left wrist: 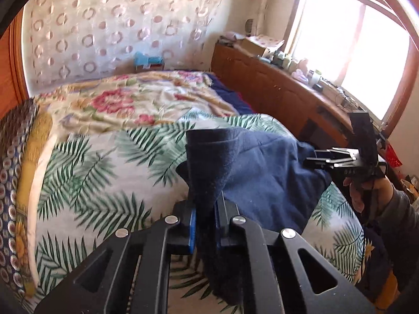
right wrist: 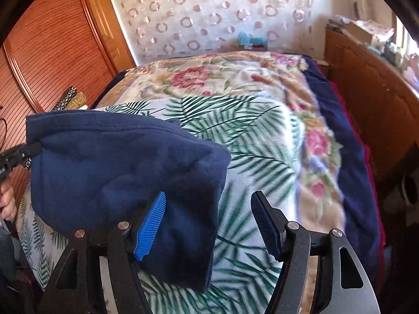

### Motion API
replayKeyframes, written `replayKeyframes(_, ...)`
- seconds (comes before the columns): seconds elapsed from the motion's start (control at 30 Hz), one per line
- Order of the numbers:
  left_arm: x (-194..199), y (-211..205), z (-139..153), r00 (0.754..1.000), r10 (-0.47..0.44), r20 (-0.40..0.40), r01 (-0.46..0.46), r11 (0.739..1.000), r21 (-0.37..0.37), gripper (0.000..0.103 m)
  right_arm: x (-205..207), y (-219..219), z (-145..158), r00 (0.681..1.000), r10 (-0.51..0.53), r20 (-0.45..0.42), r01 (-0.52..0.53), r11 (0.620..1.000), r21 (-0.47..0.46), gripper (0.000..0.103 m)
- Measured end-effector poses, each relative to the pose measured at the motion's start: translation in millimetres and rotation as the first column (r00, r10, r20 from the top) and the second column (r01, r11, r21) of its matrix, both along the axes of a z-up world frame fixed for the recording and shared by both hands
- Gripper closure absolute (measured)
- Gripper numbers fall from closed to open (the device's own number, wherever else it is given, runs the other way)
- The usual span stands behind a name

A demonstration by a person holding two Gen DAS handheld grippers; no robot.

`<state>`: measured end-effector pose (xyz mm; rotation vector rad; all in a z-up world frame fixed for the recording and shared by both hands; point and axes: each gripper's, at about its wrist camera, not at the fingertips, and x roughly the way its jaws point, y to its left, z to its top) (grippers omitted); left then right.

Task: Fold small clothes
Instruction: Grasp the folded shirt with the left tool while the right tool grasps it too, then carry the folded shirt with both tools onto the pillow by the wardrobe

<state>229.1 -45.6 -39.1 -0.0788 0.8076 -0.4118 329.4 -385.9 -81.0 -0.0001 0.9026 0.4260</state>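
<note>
While the left tool (left wrist: 205, 217) pinches one corner of the navy garment (right wrist: 125, 167) above the bed (right wrist: 248, 141), the right tool (right wrist: 209, 222) stands wide open beside its other edge, gripping nothing; folding looks barely begun.

Left wrist view sat on the left gripper (left wrist: 204, 225), looked forward and down along its fingers (left wrist: 189, 231) over the bed (left wrist: 104, 183), close to the cloth (left wrist: 262, 172); window (left wrist: 353, 52) at right. Right wrist view sat on the right gripper (right wrist: 209, 225), faced the same way, angled down, wardrobe (right wrist: 52, 52) at left. Both shared bed, cloth, patterned wall (left wrist: 117, 26); each caught the other gripper at its edge.
</note>
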Motion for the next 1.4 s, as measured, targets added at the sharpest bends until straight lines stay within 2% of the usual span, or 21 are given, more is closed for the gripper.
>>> replayKeyframes(0.17,-2,2,-13,1.0,0.006,-0.008,-0.006,1.0,0.011,0.092,20,6,-15,0.999,0.015,-0.047,-0.014,1.0,0.018,0.032)
replayKeyframes(0.3,-5,2,-10,1.0,-0.005,0.008,0.006,1.0,-0.009,0.092,28,-3,-15,0.996,0.024,-0.082,-0.019,0.998,0.063,0.033)
replayKeyframes(0.37,-8,1,-5,1.0,-0.021,0.022,0.022,1.0,-0.015,0.092,29,-4,-14,0.994,0.059,-0.097,-0.05,0.994,0.099,0.049)
replayKeyframes(0.4,-9,1,-2,0.999,-0.029,0.027,0.03,0.999,-0.016,0.092,30,-3,-14,0.99,0.084,-0.111,-0.07,0.99,0.125,0.064)
replayKeyframes(0.43,-12,1,0,0.999,-0.038,0.032,0.039,0.999,-0.018,0.092,31,-1,-13,0.988,0.101,-0.114,-0.085,0.987,0.138,0.074)
replayKeyframes(0.53,-21,4,9,0.997,-0.052,0.056,0.054,0.998,-0.036,0.092,23,6,-2,0.995,0.092,-0.038,-0.088,0.991,0.097,0.085)
replayKeyframes(0.77,-56,49,42,0.989,0.034,0.146,-0.021,0.996,-0.087,0.092,10,52,38,0.977,0.168,0.131,-0.177,0.982,0.066,0.087)
replayKeyframes(0.93,-81,100,67,0.967,0.136,0.216,-0.116,0.988,-0.103,0.092,19,103,73,0.933,0.265,0.244,-0.29,0.954,0.073,0.087)
replayKeyframes(1.1,-101,160,85,0.919,0.274,0.283,-0.255,0.962,-0.102,0.092,45,178,101,0.881,0.351,0.316,-0.389,0.919,0.065,0.087)
replayKeyframes(1.23,-104,203,81,0.88,0.373,0.294,-0.36,0.927,-0.1,0.092,66,255,110,0.826,0.431,0.364,-0.462,0.887,-0.001,0.087)
replayKeyframes(1.4,-101,240,54,0.856,0.455,0.246,-0.438,0.89,-0.123,0.092,106,344,96,0.805,0.488,0.338,-0.507,0.861,-0.037,0.087)
